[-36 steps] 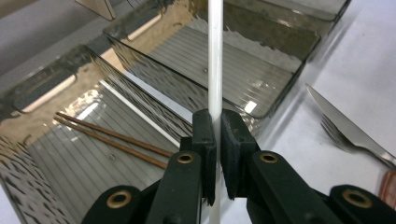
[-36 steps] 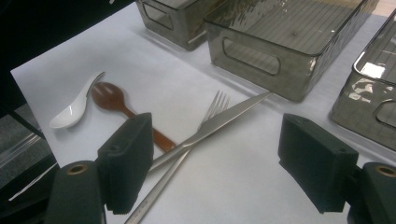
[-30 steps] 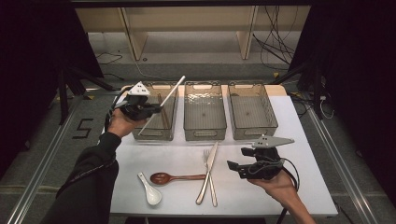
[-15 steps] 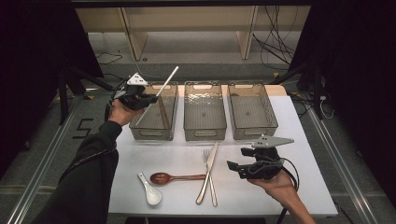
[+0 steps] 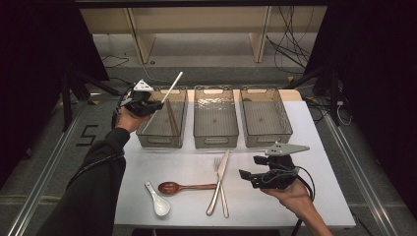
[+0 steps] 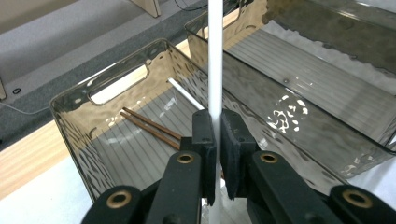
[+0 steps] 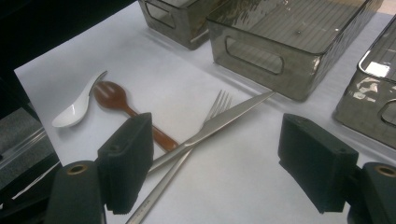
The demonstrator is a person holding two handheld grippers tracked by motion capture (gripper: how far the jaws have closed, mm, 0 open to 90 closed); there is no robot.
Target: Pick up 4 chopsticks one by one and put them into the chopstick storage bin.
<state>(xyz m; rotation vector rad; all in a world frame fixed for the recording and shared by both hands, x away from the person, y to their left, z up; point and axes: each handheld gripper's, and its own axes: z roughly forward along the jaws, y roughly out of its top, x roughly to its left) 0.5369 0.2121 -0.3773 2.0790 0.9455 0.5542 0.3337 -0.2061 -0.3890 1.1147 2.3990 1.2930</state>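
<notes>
Sorting cutlery at the table: the left gripper (image 5: pixel 156 104), jaws clamped on a white chopstick (image 5: pixel 171 88), holds it tilted over the near-left rim of the leftmost clear bin (image 5: pixel 147 132), at about 10 o'clock on the white table (image 5: pixel 319 147), where brown chopsticks (image 6: pixel 149 126) and another white one already lie (so the drop looks next, calling for a lowering and release inside the walls). The right gripper (image 5: pixel 255 177) waits wide open and empty at 4 o'clock beside the crossed knife (image 7: pixel 219 122) and fork (image 7: pixel 205 126); the held chopstick's lower end is hidden behind the jaws.

A white chopstick (image 6: pixel 215 56), brown chopsticks (image 6: pixel 150 126), smoky grey ribbed bins (image 5: pixel 215 129), white tablecloth (image 5: pixel 319 147).
</notes>
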